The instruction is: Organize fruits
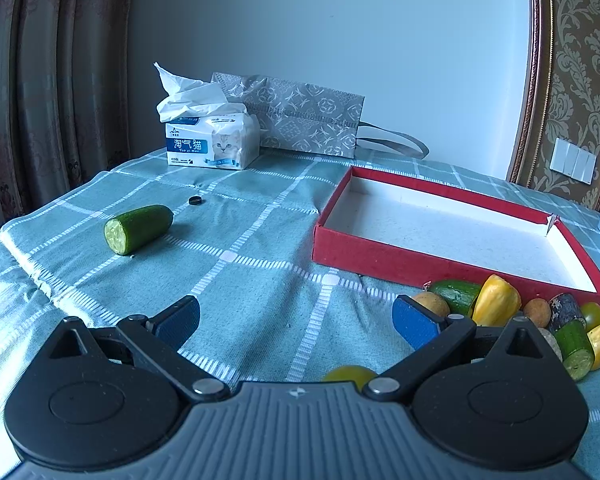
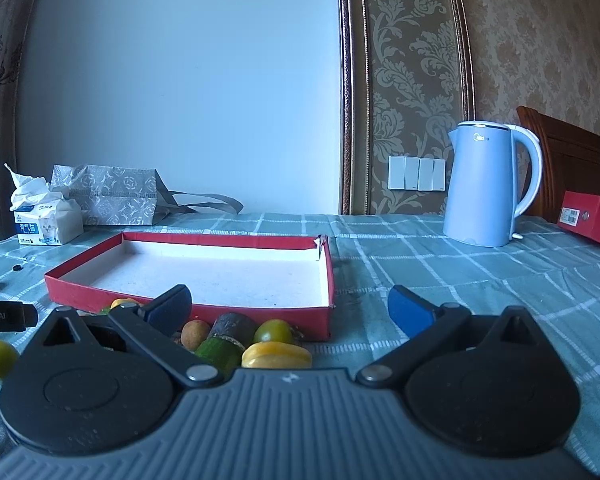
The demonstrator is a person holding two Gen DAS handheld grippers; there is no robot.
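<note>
Hiding part of the fruit pile (image 2: 236, 340), the right gripper (image 2: 290, 308) hovers with jaws wide, holding nothing; several pieces are cut off behind its body. Left gripper (image 1: 296, 320) likewise wide and holding nothing, pile at its right finger, against the red tray (image 1: 380, 260). Cut cucumber (image 1: 138, 228) lies well apart on the counter (image 1: 260, 240), ahead-left.

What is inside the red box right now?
The red box holds no fruit; only its bare white floor shows. In the right wrist view, the near wall and the right gripper hide a strip along the near edge.
</note>
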